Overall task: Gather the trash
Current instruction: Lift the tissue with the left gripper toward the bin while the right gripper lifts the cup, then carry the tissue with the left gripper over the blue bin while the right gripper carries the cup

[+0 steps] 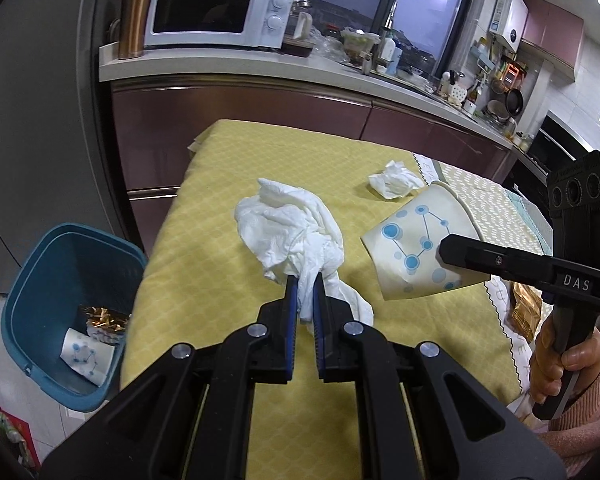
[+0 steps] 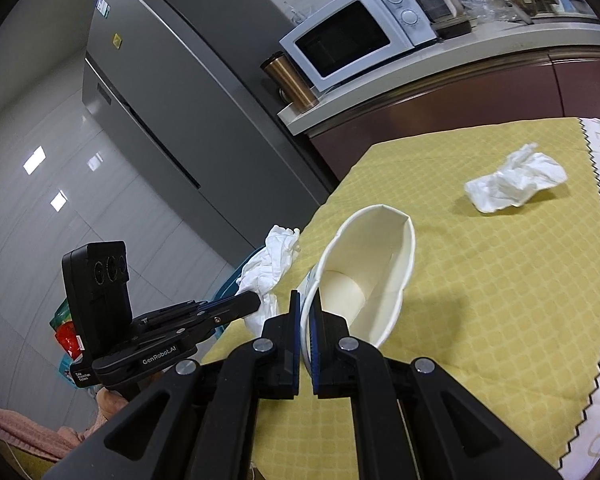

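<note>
My left gripper (image 1: pixel 305 280) is shut on a large crumpled white tissue (image 1: pixel 292 228), held over the yellow tablecloth (image 1: pixel 220 208); the tissue also shows in the right wrist view (image 2: pixel 268 268). My right gripper (image 2: pixel 306 300) is shut on the rim of a white paper cup with blue dots (image 2: pixel 372 272), held tilted above the cloth; the cup also shows in the left wrist view (image 1: pixel 416 236). A smaller crumpled tissue (image 1: pixel 394 180) lies on the cloth farther back; it also shows in the right wrist view (image 2: pixel 512 180). A blue trash bin (image 1: pixel 68 304) stands on the floor left of the table.
The bin holds a paper cup (image 1: pixel 86 356) and a gold wrapper (image 1: pixel 104 318). A gold packet (image 1: pixel 524 308) lies at the table's right side. A counter with a microwave (image 1: pixel 220 10) runs behind. A grey fridge (image 2: pixel 172 92) stands to the left.
</note>
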The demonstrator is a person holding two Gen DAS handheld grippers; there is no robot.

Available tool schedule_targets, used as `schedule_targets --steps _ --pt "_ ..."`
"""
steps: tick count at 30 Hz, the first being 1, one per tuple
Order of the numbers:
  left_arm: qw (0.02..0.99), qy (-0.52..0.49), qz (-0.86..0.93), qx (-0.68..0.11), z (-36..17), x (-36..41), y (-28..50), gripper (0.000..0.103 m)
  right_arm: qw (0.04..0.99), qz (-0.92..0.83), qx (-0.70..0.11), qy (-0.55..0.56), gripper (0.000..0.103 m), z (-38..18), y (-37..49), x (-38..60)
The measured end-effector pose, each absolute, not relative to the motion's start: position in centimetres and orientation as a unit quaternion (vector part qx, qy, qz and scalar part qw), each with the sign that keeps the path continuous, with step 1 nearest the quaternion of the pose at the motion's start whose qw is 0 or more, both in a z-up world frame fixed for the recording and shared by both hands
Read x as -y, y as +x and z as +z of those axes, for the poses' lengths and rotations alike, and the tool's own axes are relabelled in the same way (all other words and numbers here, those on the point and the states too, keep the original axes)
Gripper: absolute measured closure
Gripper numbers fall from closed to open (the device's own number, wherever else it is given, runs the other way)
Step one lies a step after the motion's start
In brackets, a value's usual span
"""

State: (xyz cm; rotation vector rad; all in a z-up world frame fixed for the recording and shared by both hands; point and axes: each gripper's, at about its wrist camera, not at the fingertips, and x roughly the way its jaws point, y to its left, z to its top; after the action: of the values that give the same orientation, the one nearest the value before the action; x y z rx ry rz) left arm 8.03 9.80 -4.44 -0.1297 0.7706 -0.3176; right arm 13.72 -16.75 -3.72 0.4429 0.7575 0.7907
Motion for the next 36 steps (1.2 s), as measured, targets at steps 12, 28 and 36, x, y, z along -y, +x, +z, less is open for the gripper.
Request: schedule_targets --steps 12,28,36 --pt "0.919 -0.072 -0.129 -0.366 -3.8 -12.1 7.6 0.095 0.82 0.4 -0.358 0.199 0.1 -3.5 14.4 14.2" --pt "0.923 -0.085 -0.105 -0.36 -3.4 -14.5 7.1 0.095 0.805 0.429 -0.363 0.189 0.1 -3.5 15.3 11.5" --pt "0.926 -0.086 -0.091 -0.357 -3.2 -15.5 7.0 0.095 0.798 0.441 -0.366 0.183 0.1 -3.5 15.6 10.1"
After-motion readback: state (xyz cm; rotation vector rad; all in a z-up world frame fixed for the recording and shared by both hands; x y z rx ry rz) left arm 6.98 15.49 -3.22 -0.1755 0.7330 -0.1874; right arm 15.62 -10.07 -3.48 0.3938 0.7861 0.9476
